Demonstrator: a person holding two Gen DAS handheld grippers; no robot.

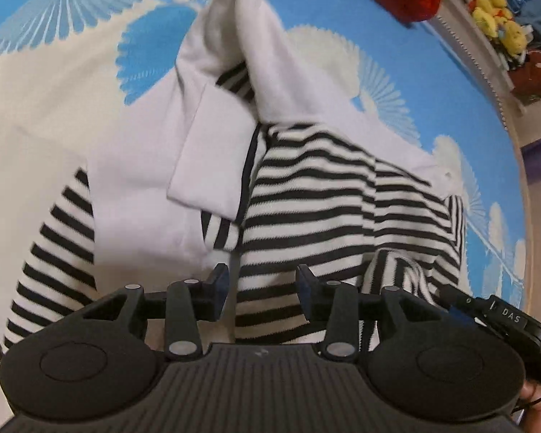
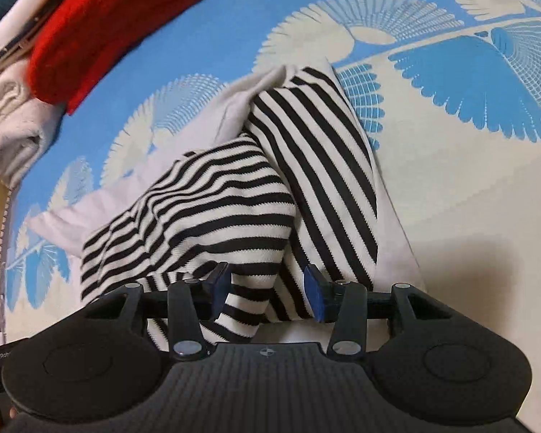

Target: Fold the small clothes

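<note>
Striped top (image 1: 324, 195) soft, floppy, light. Both hand-held grippers (image 1: 262, 281) (image 2: 267, 285) apart, near hem. Pinch hem corners.

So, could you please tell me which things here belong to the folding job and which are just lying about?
Part of the job:
- striped garment with white panels
- left claw, open over it
- right claw, open over it
- blue patterned bedspread, the work surface

Just lying about:
- red knit item
- folded white cloth
- yellow plush toys
</note>
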